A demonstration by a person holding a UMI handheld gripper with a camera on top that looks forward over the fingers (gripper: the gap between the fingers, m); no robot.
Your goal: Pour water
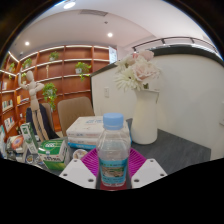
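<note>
- So far, little of the pour looks done: the water bottle (113,150) stands upright with its pale blue cap (114,121) on, and no water is leaving it.
- No cup or glass to receive the water shows in this view, so I cannot tell where it is meant to go.
- Left to do, by my judgement: get the cap off, carry the bottle to a vessel, and tilt it.
- Both fingers (141,172) of the gripper (112,172) sit low at either side of the bottle, and their magenta pads flank its labelled lower part.
- Whether the pads actually press on the bottle is hidden at the contact line, so I cannot tell if it is gripped or merely standing between them.
- Just beyond the bottle, on the dark bench (185,150), are 2 stacked white boxes (86,127), a green-and-white carton (52,150) and a white vase (145,117) of pale flowers (138,70).
- Farther back stand wooden shelves (60,65) with small plants.
</note>
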